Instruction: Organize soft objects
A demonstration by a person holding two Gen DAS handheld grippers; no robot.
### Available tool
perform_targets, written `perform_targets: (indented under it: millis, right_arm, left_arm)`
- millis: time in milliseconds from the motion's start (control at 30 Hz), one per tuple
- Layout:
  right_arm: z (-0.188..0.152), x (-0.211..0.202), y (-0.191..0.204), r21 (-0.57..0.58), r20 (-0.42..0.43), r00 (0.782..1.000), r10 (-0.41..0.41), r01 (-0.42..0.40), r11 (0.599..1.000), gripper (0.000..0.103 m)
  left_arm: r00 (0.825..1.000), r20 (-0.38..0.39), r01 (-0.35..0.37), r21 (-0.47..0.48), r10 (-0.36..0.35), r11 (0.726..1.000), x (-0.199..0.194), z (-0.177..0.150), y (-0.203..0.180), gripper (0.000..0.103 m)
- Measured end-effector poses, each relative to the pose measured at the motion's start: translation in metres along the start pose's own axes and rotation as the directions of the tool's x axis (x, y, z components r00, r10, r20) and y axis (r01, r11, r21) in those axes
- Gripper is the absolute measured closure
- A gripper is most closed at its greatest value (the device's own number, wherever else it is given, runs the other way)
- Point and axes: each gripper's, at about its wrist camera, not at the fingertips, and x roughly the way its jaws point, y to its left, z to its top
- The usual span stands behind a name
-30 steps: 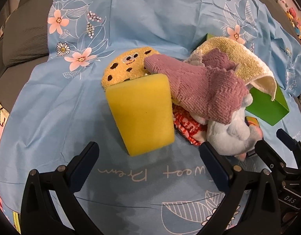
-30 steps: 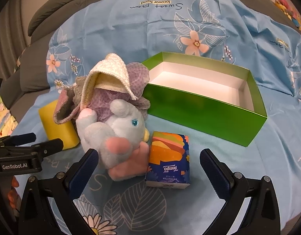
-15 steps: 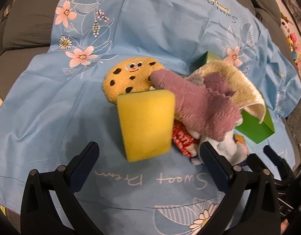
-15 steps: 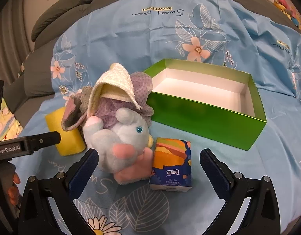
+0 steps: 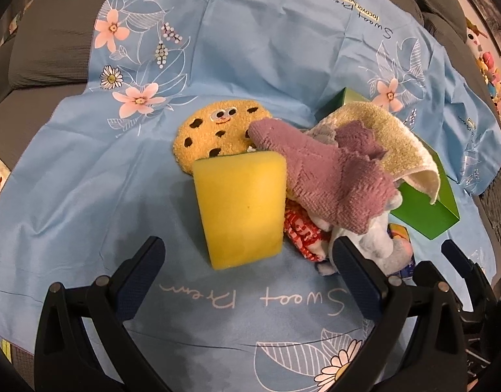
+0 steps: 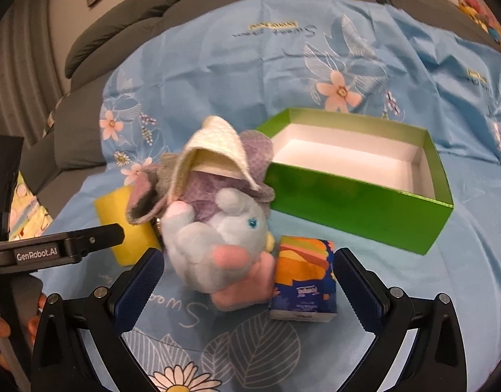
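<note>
My left gripper [image 5: 247, 281] and right gripper [image 6: 248, 282] are both spread wide; I should squeeze the yellow sponge [image 5: 240, 205] gently around its middle.

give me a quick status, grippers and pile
Left hand-held gripper open, empty, facing yellow sponge. Right hand-held gripper open over plush elephant. Green box empty. Cloths draped on the elephant.

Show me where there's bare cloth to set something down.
Bare blue cloth lies left of the yellow sponge, and before the green box, right of the tissue pack. The box is empty. Crowded: the towels heaped over the plush toy.
</note>
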Motion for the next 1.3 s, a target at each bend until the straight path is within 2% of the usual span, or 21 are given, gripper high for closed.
perform_targets:
  millis: [167, 467, 567, 633, 767, 833, 900, 1000, 1167, 1300]
  right_arm:
    - [0.001, -0.009, 0.005, -0.021, 0.056, 0.998, -0.015, 0.016, 1.0, 0.0]
    - [0.001, -0.015, 0.005, 0.002, 0.094, 0.994, -0.05, 0.05, 0.999, 0.0]
    - [-0.003, -0.017, 0.008, -0.013, 0.108, 0.994, -0.029, 0.031, 0.999, 0.0]
    - [-0.004, -0.016, 0.009, -0.011, 0.109, 0.994, 0.014, -0.013, 1.0, 0.0]
    - [-0.004, -0.027, 0.011, -0.032, 0.197, 0.978, 0.063, -0.058, 0.998, 0.0]
    - [-0.004, -0.036, 0.015, -0.075, 0.263, 0.963, 0.052, -0.033, 0.997, 0.0]
    - [-0.004, -0.039, 0.021, -0.117, 0.291, 0.957, 0.024, 0.01, 0.993, 0.0]
    - [-0.003, -0.035, 0.024, -0.154, 0.269, 0.963, -0.022, 0.066, 0.986, 0.0]
    - [0.002, -0.037, 0.014, -0.099, 0.217, 0.976, 0.021, 0.0, 0.995, 0.0]
    - [0.003, -0.045, 0.015, -0.106, 0.242, 0.97, -0.013, 0.04, 0.994, 0.0]
  left_arm:
    - [1.0, 0.001, -0.004, 0.005, 0.004, 1.0, -0.004, -0.001, 0.0, 0.001]
    - [1.0, -0.001, 0.015, 0.019, -0.015, 1.0, -0.005, -0.002, -0.001, 0.001]
    - [0.999, 0.009, 0.044, 0.02, -0.045, 0.999, -0.007, -0.002, -0.004, 0.001]
    - [0.997, 0.018, 0.075, 0.021, -0.075, 0.997, -0.009, -0.001, -0.005, 0.001]
    - [0.995, 0.034, 0.096, 0.048, -0.098, 0.994, -0.011, 0.0, -0.011, 0.001]
    - [0.991, 0.033, 0.126, 0.044, -0.128, 0.991, -0.01, 0.001, -0.012, 0.001]
    - [0.985, 0.036, 0.165, 0.04, -0.166, 0.985, -0.011, 0.002, -0.012, 0.001]
    - [0.981, 0.036, 0.187, 0.041, -0.188, 0.982, -0.011, 0.004, -0.015, 0.001]
    - [0.964, -0.005, 0.267, -0.002, -0.267, 0.964, -0.005, 0.01, -0.012, 0.001]
    - [0.953, 0.026, 0.304, -0.067, -0.302, 0.95, -0.01, 0.016, 0.003, 0.001]
